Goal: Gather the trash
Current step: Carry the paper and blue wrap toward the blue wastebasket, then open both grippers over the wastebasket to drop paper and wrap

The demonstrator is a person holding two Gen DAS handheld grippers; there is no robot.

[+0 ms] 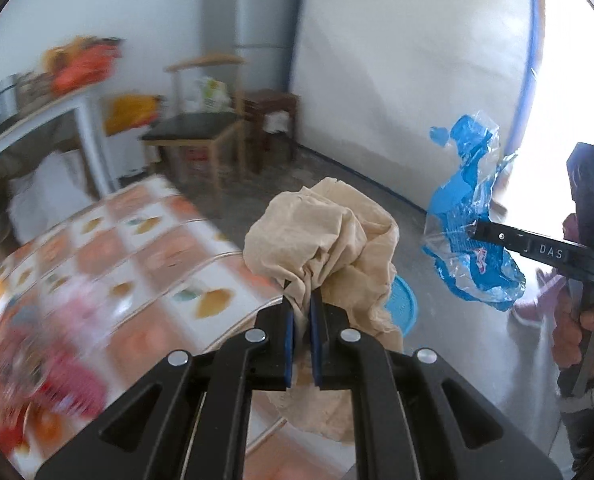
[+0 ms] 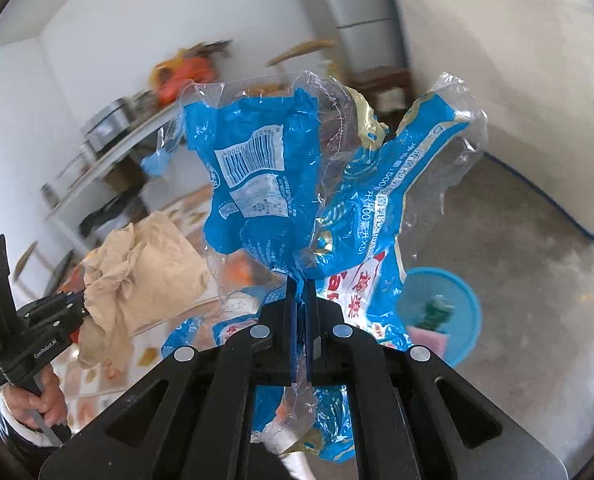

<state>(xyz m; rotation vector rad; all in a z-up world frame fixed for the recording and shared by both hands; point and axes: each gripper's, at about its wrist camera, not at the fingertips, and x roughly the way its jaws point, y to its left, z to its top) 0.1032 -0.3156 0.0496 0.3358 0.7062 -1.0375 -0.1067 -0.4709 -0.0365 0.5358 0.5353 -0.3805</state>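
while both our claws are up off the desk [image 1: 145, 248], each one is clenched on a piece of trash. our left claw [image 1: 300, 300] grips a crumpled beige paper wad [image 1: 325, 232], pinched tight between its blue pads, with the loose end hanging down below the fingers. our right claw [image 2: 300, 280] is clamped on a torn blue plastic wrapper [image 2: 257, 184] (barcode side facing the right wrist camera), which fans out above the fingers and trails down beneath them. in the left wrist view the right claw shows at the right edge, its fingers closed on the wrapper, with our hand [image 1: 577, 320] around the handle. a blue bin [image 2: 445, 312] sits on the grey floor below and to the right of the wrapper, some scraps lying inside it. the desk, covered in an orange fruit-print cloth, lies to the left of both claws, blurred in both views.
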